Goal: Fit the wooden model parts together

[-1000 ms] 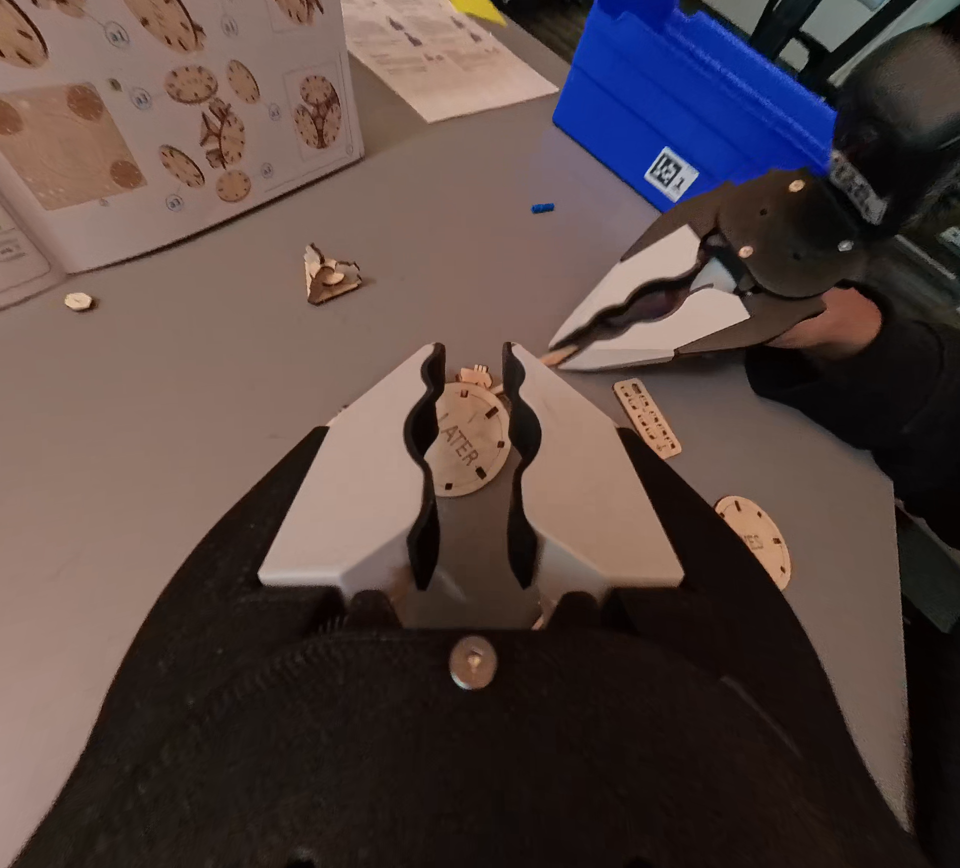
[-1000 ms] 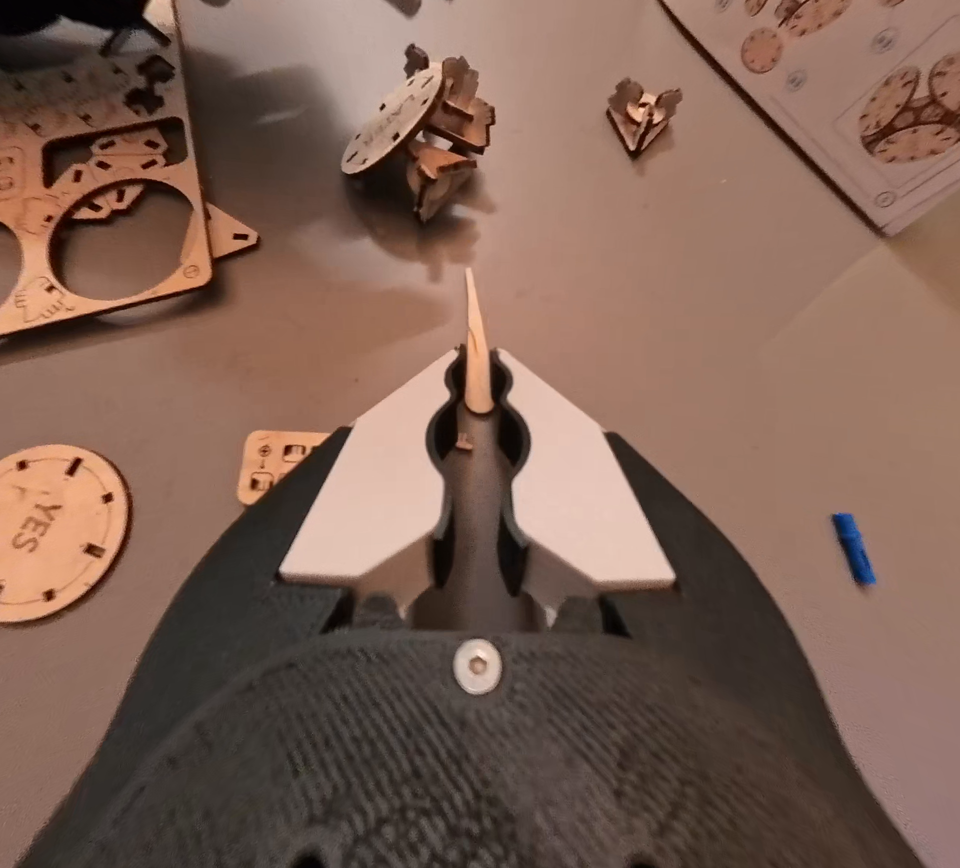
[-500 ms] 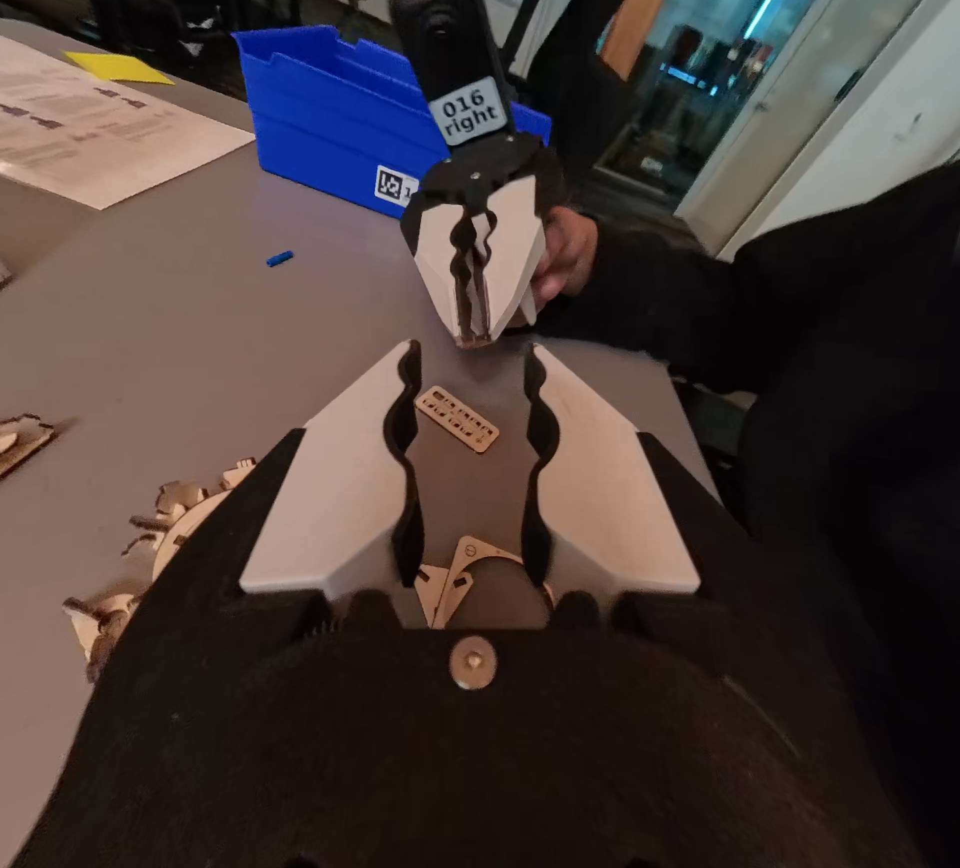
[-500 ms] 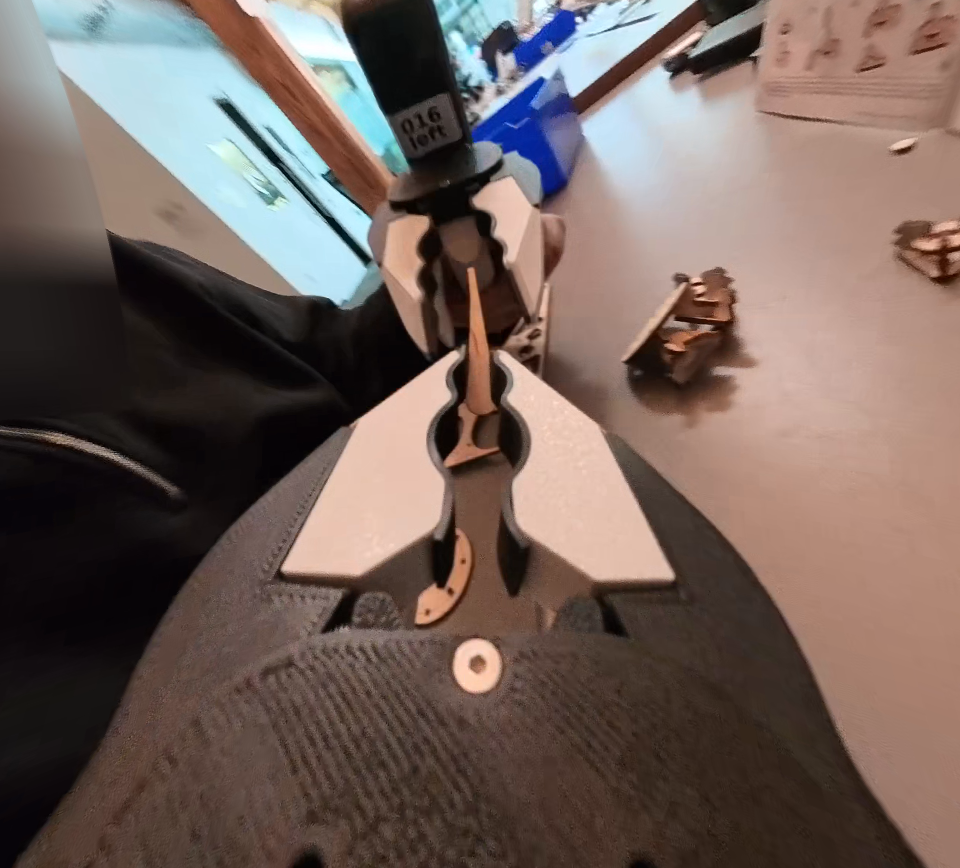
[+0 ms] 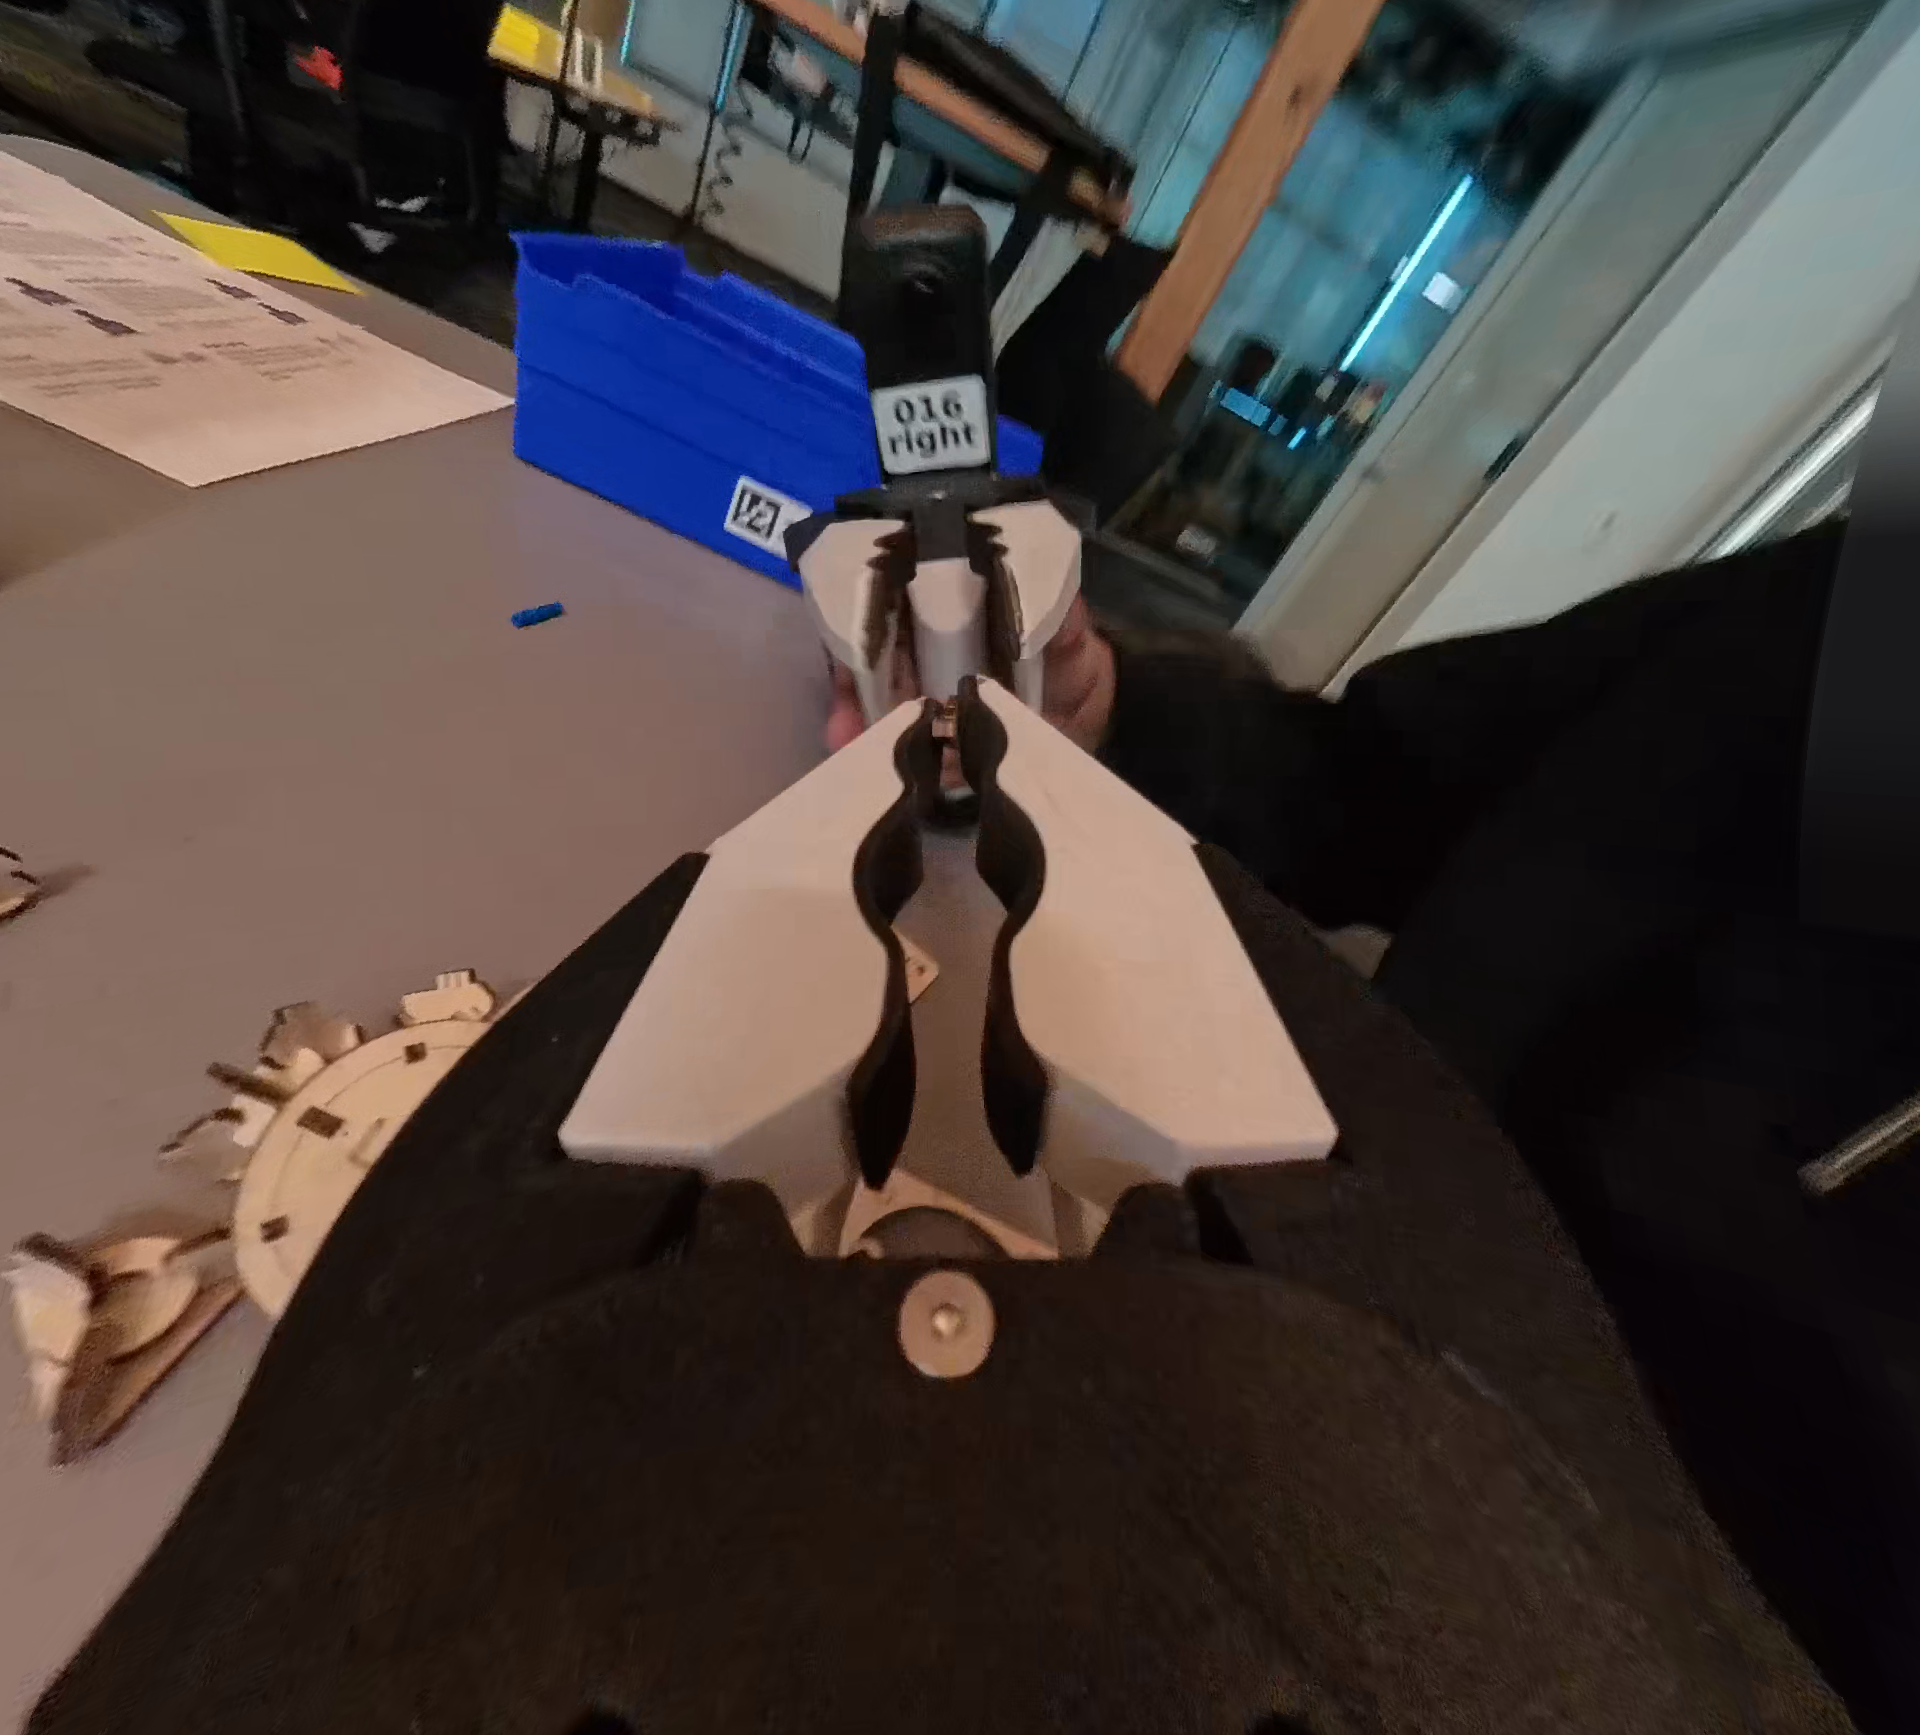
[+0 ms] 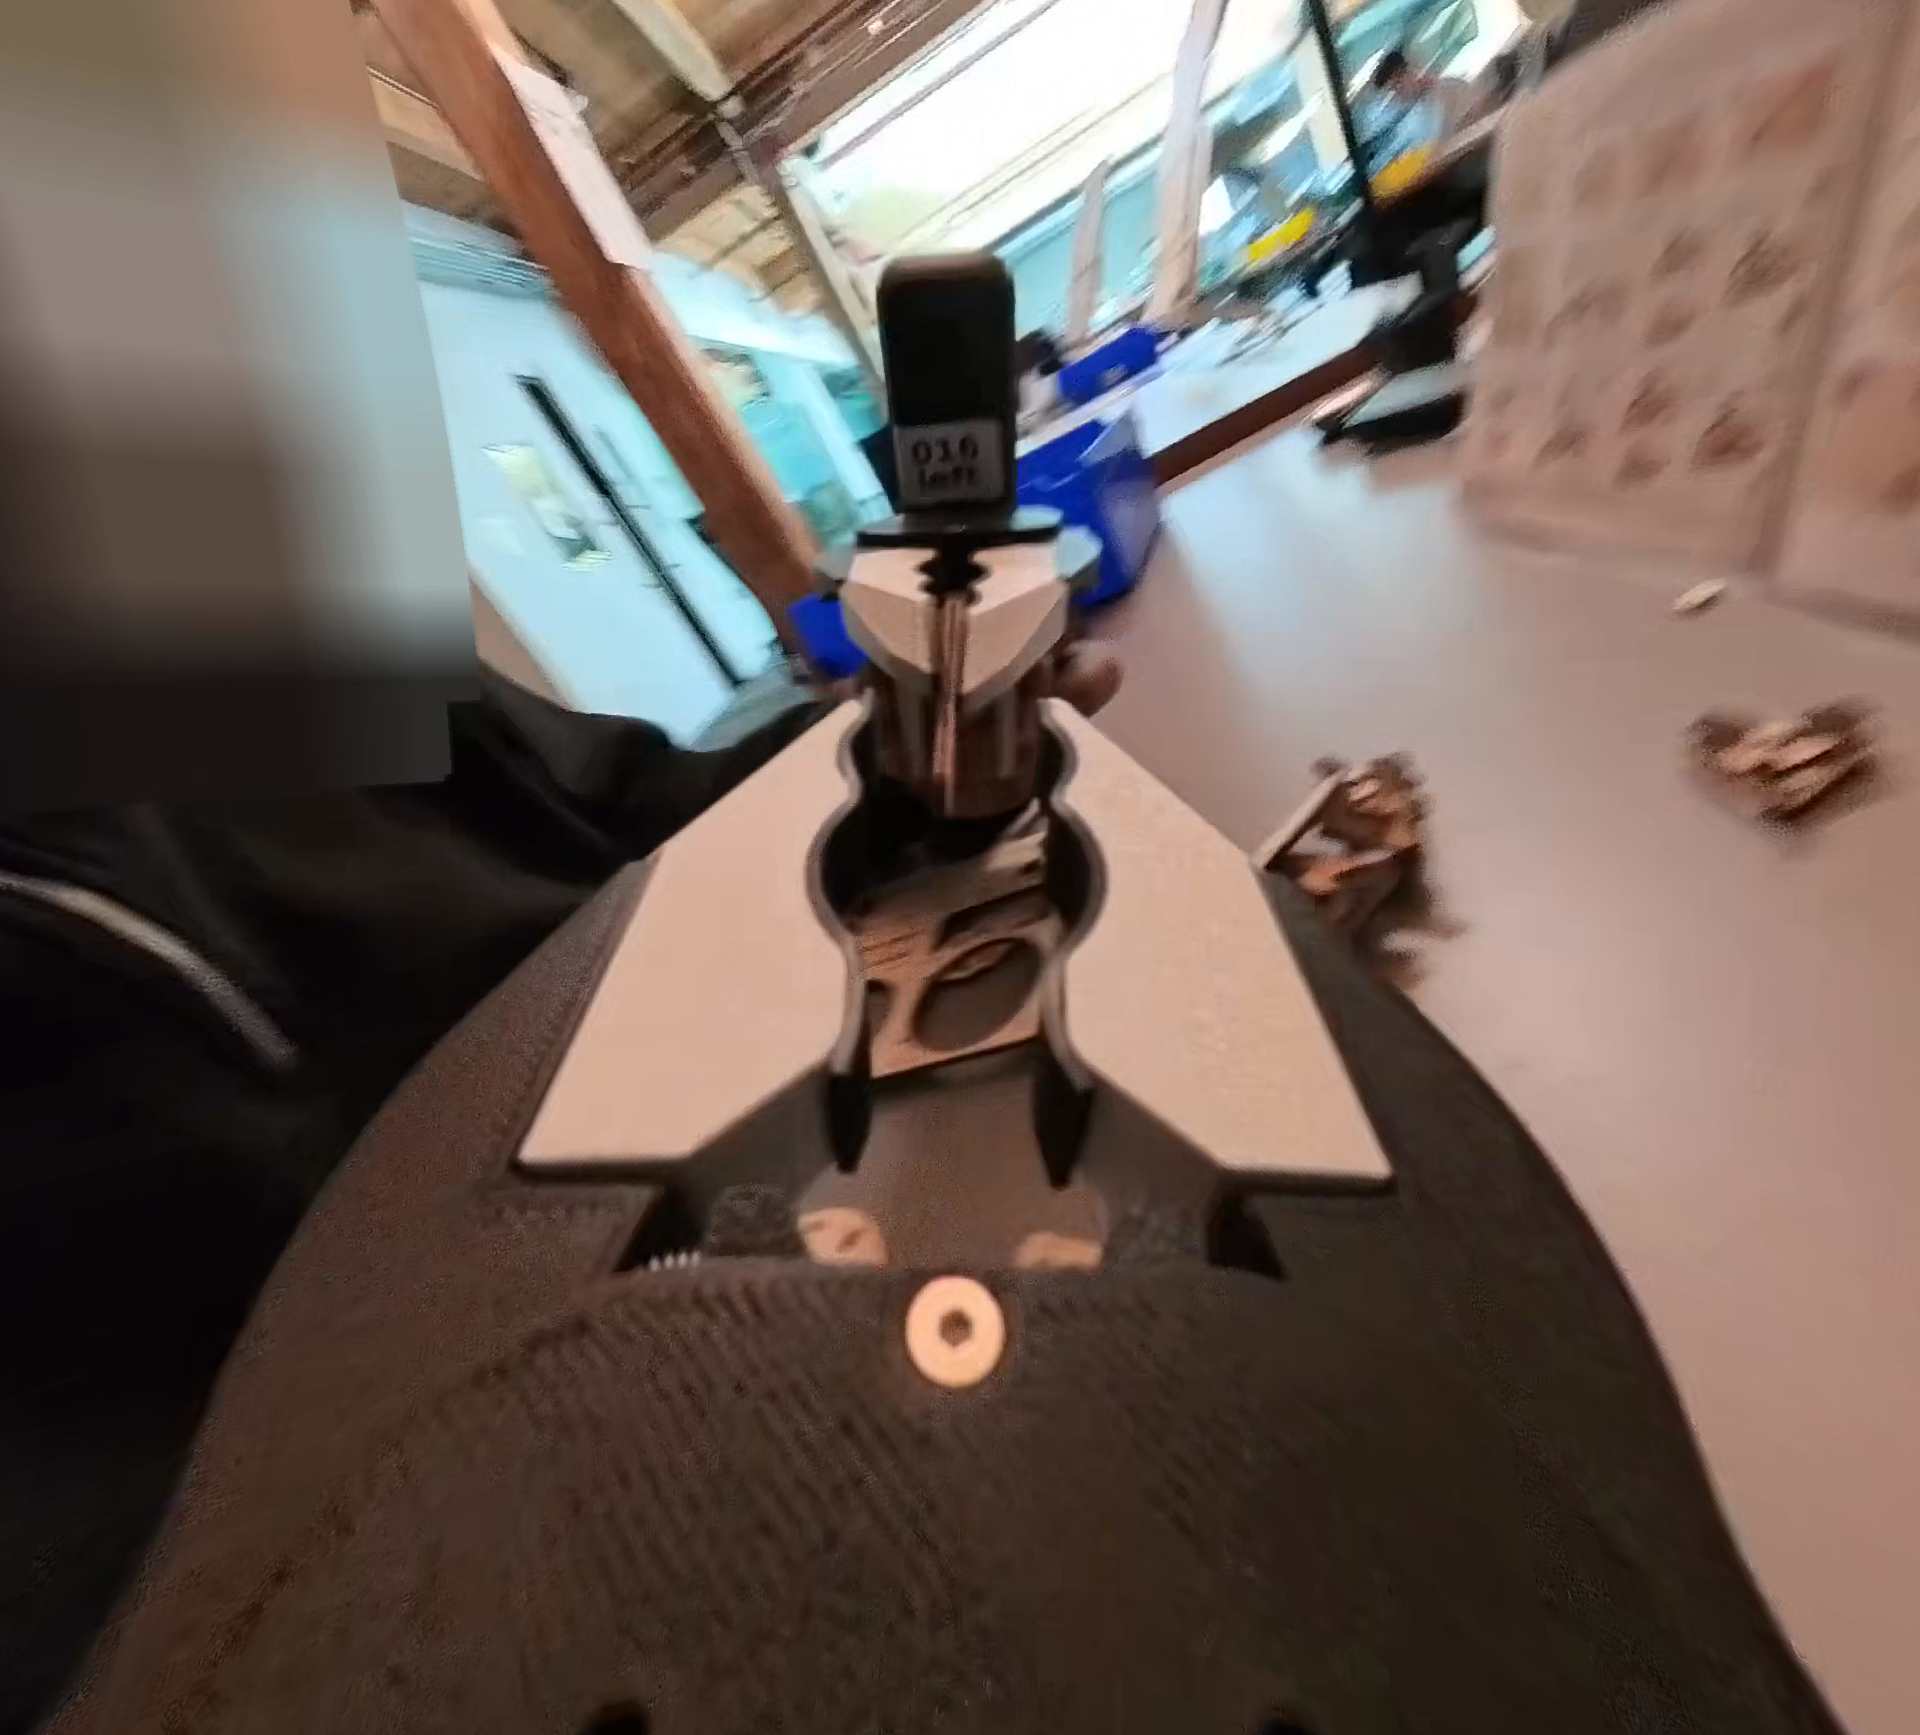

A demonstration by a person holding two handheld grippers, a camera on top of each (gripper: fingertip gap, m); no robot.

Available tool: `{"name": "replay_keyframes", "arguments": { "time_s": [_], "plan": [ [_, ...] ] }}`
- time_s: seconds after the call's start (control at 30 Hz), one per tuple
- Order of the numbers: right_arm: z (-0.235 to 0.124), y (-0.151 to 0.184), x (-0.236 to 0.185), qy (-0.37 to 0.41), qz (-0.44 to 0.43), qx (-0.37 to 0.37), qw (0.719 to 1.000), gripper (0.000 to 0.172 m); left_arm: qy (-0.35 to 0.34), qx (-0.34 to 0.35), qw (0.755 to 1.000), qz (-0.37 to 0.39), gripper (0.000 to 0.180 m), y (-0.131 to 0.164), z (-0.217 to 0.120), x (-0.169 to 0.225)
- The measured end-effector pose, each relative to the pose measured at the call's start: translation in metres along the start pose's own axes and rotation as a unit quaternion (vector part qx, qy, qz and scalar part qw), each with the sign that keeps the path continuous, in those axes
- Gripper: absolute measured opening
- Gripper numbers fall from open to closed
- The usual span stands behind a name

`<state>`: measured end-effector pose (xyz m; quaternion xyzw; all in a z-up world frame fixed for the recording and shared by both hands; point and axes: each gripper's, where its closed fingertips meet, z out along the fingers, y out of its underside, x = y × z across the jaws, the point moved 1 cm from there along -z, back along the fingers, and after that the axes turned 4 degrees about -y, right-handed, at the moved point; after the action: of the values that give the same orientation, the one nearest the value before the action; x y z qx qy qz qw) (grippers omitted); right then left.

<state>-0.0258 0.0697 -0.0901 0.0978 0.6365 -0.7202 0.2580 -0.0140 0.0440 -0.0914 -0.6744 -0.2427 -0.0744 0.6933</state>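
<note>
Facing each other tip to tip at frame centre: left tool (image 5: pixel 951 719) pinching a thin wooden piece (image 5: pixel 943 729) on edge, long axis toward the spread right tool (image 6: pixel 951 750), empty, fingers just beside it above the bench (image 5: pixel 312 750).

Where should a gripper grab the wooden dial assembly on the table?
Probably the disc's raised rim. The wooden dial assembly lies tilted, its flat disc propped on a cluster of small parts, so the upper rim stands clear of the table. Come from the disc side, one finger on each face; the cluster looks too irregular to pinch.
</note>
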Motion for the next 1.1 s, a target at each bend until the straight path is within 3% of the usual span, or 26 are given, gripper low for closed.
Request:
{"name": "replay_keyframes", "arguments": {
  "time_s": [0.1,0.17,0.33,0.43,0.63,0.77,0.83,0.93,1.03,1.1],
  "plan": [
    [-0.002,-0.007,0.001,0.077,-0.157,-0.004,0.985,0.037,0.029,0.027,0.997,-0.059,0.0,-0.006,-0.003,-0.001],
    [0.001,-0.007,-0.003,0.096,-0.202,0.001,0.975,0.034,0.049,0.042,0.995,-0.074,0.0,-0.008,-0.002,0.003],
    [0.014,-0.002,-0.014,0.029,-0.108,0.019,0.994,0.026,0.062,0.058,0.994,-0.074,0.0,-0.009,0.002,0.009],
    [0.016,0.001,-0.013,0.01,-0.075,0.025,0.997,0.005,0.057,0.076,0.993,-0.066,0.0,-0.014,0.0,0.01],
    [0.014,-0.002,-0.01,0.006,-0.041,0.043,0.998,0.0,0.046,0.074,0.994,-0.059,0.0,-0.013,0.001,0.008],
    [0.014,0.0,-0.003,0.035,-0.039,0.023,0.998,0.0,0.005,0.039,0.999,-0.028,0.001,-0.01,-0.001,0.001],
    [0.01,-0.003,0.004,0.073,-0.06,0.02,0.995,0.0,-0.024,0.03,0.999,-0.011,0.018,-0.014,-0.009,-0.007],
    [-0.002,-0.009,0.016,0.131,-0.093,0.007,0.987,0.0,-0.152,0.01,0.988,-0.011,0.029,-0.017,-0.032,-0.049],
    [-0.009,-0.011,0.024,0.168,-0.093,0.002,0.981,0.0,-0.269,-0.089,0.958,-0.037,0.037,0.015,-0.052,-0.094],
    [-0.01,-0.01,0.026,0.171,-0.074,0.002,0.982,0.0,-0.262,-0.148,0.95,-0.078,0.04,0.038,-0.052,-0.1]
  ]
}}
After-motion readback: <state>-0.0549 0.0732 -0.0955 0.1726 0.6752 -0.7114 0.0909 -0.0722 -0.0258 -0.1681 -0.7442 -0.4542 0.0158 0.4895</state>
